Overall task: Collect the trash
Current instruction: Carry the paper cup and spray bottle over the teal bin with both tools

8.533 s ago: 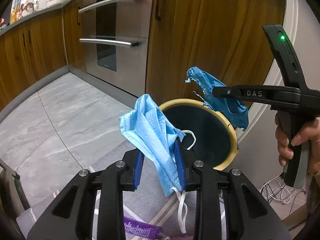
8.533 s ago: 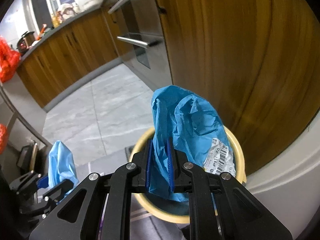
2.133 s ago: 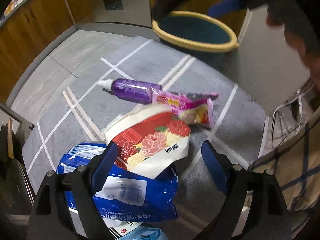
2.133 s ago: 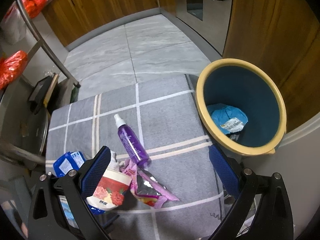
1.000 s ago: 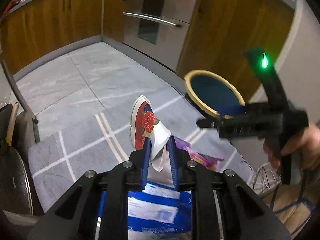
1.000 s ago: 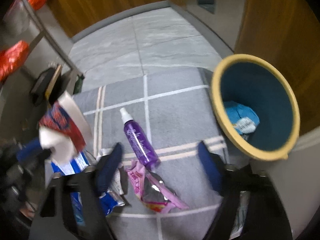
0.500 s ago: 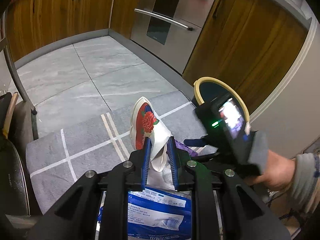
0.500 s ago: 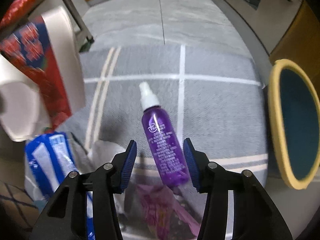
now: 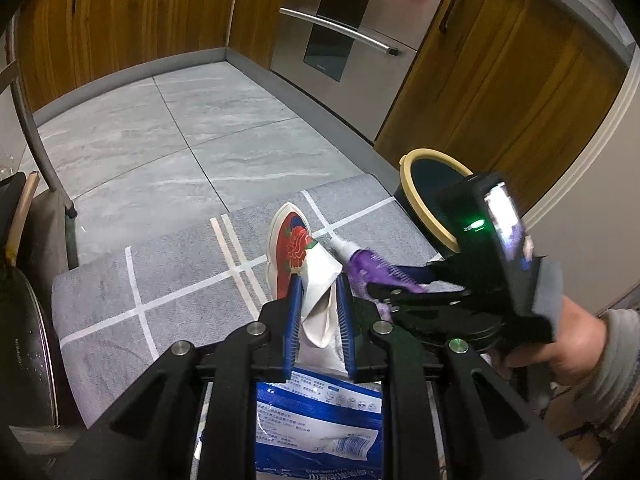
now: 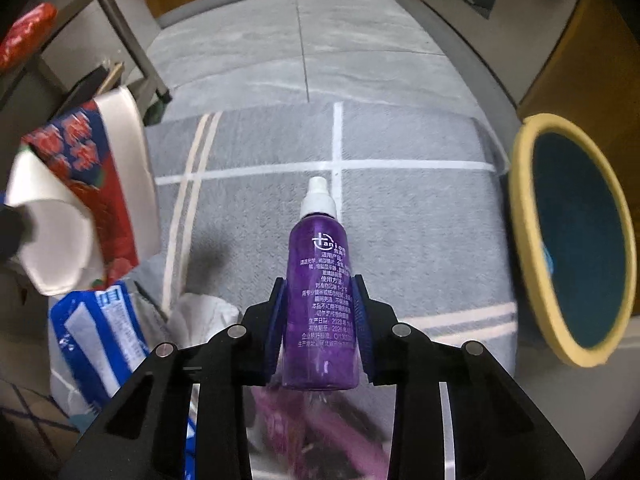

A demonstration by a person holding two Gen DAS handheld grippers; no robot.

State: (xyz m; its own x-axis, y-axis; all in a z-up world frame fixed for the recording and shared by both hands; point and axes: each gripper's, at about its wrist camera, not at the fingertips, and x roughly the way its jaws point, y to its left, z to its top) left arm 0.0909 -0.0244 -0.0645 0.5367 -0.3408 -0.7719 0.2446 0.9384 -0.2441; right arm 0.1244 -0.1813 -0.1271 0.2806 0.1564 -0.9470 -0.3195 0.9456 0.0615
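Left wrist view: the left hand-held gripper point(image 9: 319, 312) is clamped on a crumpled paper cup point(image 9: 301, 264) printed with red flowers, held above the grey rug point(image 9: 160, 276). The bin point(image 9: 430, 196), yellow-rimmed, stands past the rug's far right corner, against the wooden cabinets point(image 9: 500, 92). A blue wipes packet point(image 9: 316, 424) lies on the rug below the jaws. The right hand-held gripper point(image 9: 390, 282) crosses in from the right, with the purple spray bottle point(image 9: 368, 268) at its tips.

Right wrist view: the right hand-held gripper point(image 10: 320, 320) is closed around the spray bottle point(image 10: 320, 300) at mid-body, white cap pointing away. The bottle looks just clear of the rug point(image 10: 400, 220); contact cannot be ruled out. The bin point(image 10: 576, 240) sits to the right. A pink wrapper point(image 10: 320, 428) and white tissue point(image 10: 204, 316) remain underneath.

Risks, in my judgement: the smooth round bottle could pivot or slip between the pads during the carry. The cup is pinched by a thin flap, which could tear or pull free. Both tools converge near the bin, so a collision could knock either item short of the rim.
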